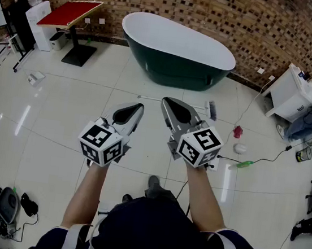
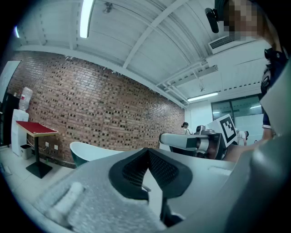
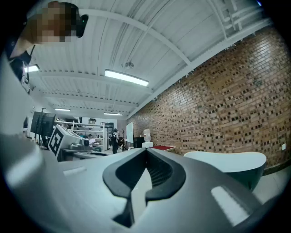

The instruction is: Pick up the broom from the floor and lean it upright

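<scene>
The broom lies on the white floor in front of the bathtub: its thin handle [image 1: 146, 97] runs right, passes behind my right gripper, and ends at the dark brush head [image 1: 211, 109]. Both grippers are held level above the floor, well short of it, and neither touches it. My left gripper [image 1: 140, 107] [image 2: 148, 151] has its jaws together at the tip with nothing between them. My right gripper [image 1: 166, 101] [image 3: 146, 150] is likewise shut and empty. The gripper views show only the room, not the broom.
A dark green bathtub [image 1: 177, 52] stands against the brick wall just beyond the broom. A red-topped stand [image 1: 71, 13] is at back left and a white cabinet [image 1: 292, 93] at right. A red thing [image 1: 238, 131], a green bottle [image 1: 245, 164] and a cable lie right of the broom.
</scene>
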